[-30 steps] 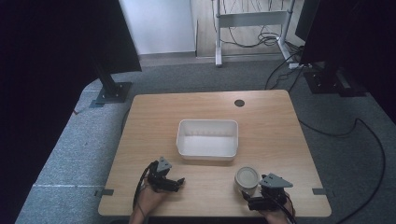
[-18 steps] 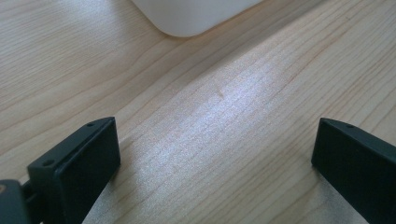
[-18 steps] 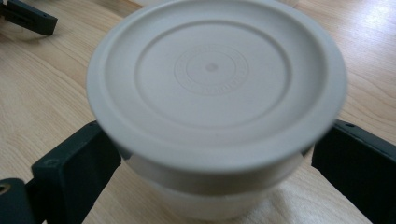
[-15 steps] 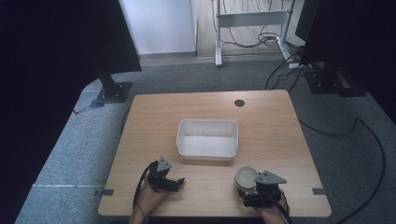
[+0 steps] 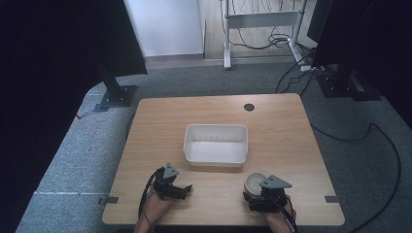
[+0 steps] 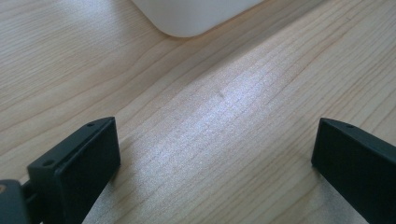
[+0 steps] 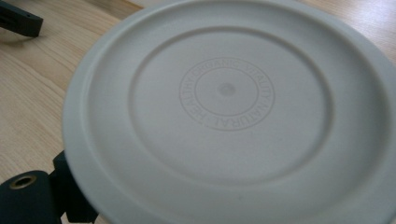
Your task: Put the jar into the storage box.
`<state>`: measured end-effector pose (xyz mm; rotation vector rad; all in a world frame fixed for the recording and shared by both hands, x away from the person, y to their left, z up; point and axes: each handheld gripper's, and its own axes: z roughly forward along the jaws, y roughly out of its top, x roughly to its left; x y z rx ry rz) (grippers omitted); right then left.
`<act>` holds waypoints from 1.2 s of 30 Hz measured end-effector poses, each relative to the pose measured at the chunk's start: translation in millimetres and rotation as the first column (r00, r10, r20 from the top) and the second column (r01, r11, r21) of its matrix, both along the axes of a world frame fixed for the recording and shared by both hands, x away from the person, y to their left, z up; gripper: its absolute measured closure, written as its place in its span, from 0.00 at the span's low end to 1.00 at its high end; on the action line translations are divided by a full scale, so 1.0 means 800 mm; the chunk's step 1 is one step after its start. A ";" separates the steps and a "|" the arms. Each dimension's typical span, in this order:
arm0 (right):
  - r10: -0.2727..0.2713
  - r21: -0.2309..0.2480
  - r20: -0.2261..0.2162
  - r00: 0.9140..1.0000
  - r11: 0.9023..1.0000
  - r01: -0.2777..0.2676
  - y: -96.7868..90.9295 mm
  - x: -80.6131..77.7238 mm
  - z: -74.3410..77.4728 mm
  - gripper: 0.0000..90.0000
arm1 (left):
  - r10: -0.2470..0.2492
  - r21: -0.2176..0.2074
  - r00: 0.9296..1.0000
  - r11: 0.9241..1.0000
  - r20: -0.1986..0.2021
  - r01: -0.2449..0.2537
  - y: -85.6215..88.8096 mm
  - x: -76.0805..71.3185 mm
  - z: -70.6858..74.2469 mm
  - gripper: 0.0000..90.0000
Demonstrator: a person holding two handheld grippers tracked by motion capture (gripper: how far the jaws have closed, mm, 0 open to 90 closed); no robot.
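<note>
The left hand-held gripper (image 5: 182, 190) rests at seven o'clock on the worktop (image 5: 282, 136), jaws wide apart. The right hand-held gripper (image 5: 253, 196), at five o'clock, seems clamped around a grey-lidded tub (image 7: 229, 112), below the white tray (image 5: 215, 158).

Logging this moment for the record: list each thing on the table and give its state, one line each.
Tub: upright, open, empty, mid-table.
Can: upright, grey lid on, near front edge.
Left gripper: open, nothing between its jaws, low over bare wood.
Right gripper: up against the can; whether it grips cannot be told.
</note>
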<state>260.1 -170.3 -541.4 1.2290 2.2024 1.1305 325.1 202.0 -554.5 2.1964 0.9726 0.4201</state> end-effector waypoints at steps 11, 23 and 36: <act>-0.050 -0.016 0.019 0.999 0.999 0.051 0.003 -0.005 0.006 0.10 | 0.001 0.000 1.000 1.000 0.000 -0.001 0.000 0.000 0.000 0.01; -0.034 -0.012 0.035 0.999 0.999 0.034 0.013 0.001 0.021 0.10 | 0.001 0.000 1.000 1.000 -0.001 -0.001 0.000 0.000 0.000 0.01; -0.035 0.004 0.023 0.999 0.999 0.035 0.021 0.011 0.024 0.10 | 0.002 0.000 1.000 1.000 -0.001 -0.002 0.000 0.001 0.000 0.01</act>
